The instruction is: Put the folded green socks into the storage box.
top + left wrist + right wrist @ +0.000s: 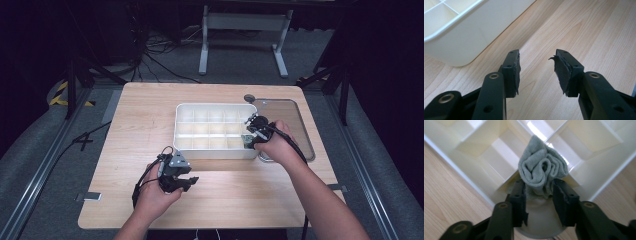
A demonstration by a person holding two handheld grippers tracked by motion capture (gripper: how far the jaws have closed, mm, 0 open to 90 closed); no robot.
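A white divided box [212, 150] with several small compartments sits in the middle of the wooden table. My right gripper [248, 135] hangs over the box's right front corner, shut on a bunched grey-green cloth [541, 168]; the cloth bulges out between the jaws above the dividers [506, 157]. My left gripper [187, 181] rests low over bare wood in front of the box, pointing right. In the left gripper view its pads [562, 72] stand apart with nothing between them, and the box's rounded corner [461, 42] lies just ahead to the left.
A clear lid [290, 125] with a dark frame lies flat right of the box, under my right hand. A small round dark disc [249, 98] sits behind the box. Bare wood [140, 115] spreads left of the box and along the front edge.
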